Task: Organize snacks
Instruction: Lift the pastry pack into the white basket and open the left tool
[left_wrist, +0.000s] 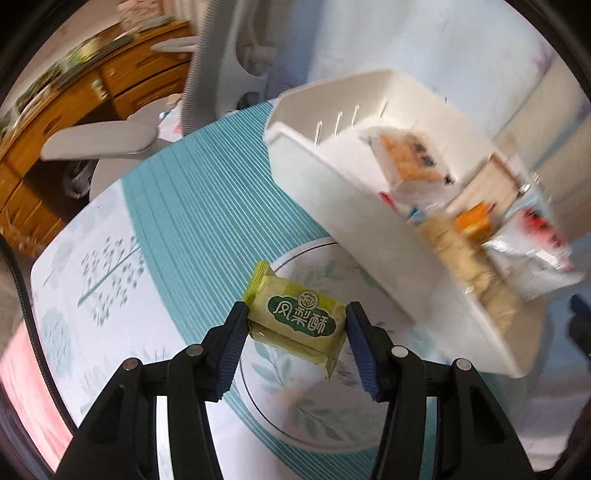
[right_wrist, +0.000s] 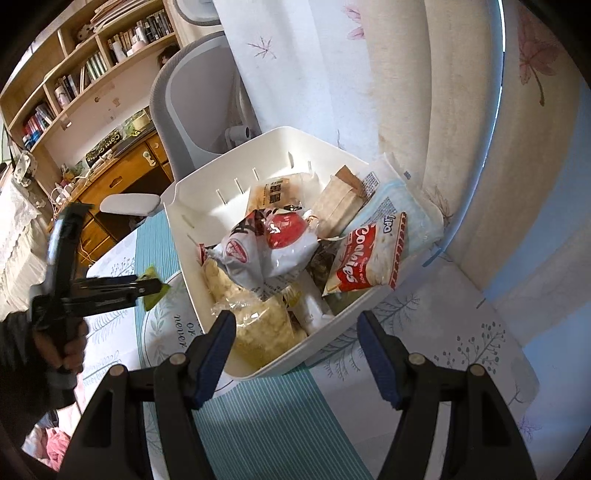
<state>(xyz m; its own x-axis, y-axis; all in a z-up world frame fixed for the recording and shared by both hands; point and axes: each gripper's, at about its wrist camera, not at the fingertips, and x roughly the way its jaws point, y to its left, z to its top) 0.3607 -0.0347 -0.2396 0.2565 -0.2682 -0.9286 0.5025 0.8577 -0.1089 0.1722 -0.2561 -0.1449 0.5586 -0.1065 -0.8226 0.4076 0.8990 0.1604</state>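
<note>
1. The left gripper (left_wrist: 295, 325) is grasping a green pineapple-cake packet (left_wrist: 297, 318) by its two short sides, the blue pads pressing on the wrapper, with the packet hanging tilted above a floral plate (left_wrist: 295, 402).
2. The plate is sitting on the counter (left_wrist: 92, 280), half on a teal ribbed mat (left_wrist: 207, 206) and just beside the white basket (left_wrist: 354, 206).
3. In the right wrist view the left gripper (right_wrist: 155, 286) is showing from the side, held by a hand (right_wrist: 70, 343) in a dark sleeve, with the green packet (right_wrist: 153, 290) poking out between its tips, close to the basket's left wall.
4. The right gripper (right_wrist: 297, 347) is hovering with its jaws released and nothing between them, pointing down at the near corner of the white basket (right_wrist: 207, 192).
5. The basket is holding a pile of snacks: a red cookies bag (right_wrist: 364, 254) leaning on the right side, a white bag with a red circle (right_wrist: 273, 243) in the middle, and a clear bag of pale yellowish pieces (right_wrist: 258, 325) at the near end.
6. A tan packet (right_wrist: 338, 203) and a light blue packet (right_wrist: 399, 206) are lying toward the far right corner, though their labels are too small to read.
7. A grey chair (right_wrist: 192, 107) is standing behind the basket, beyond the counter's far edge.
</note>
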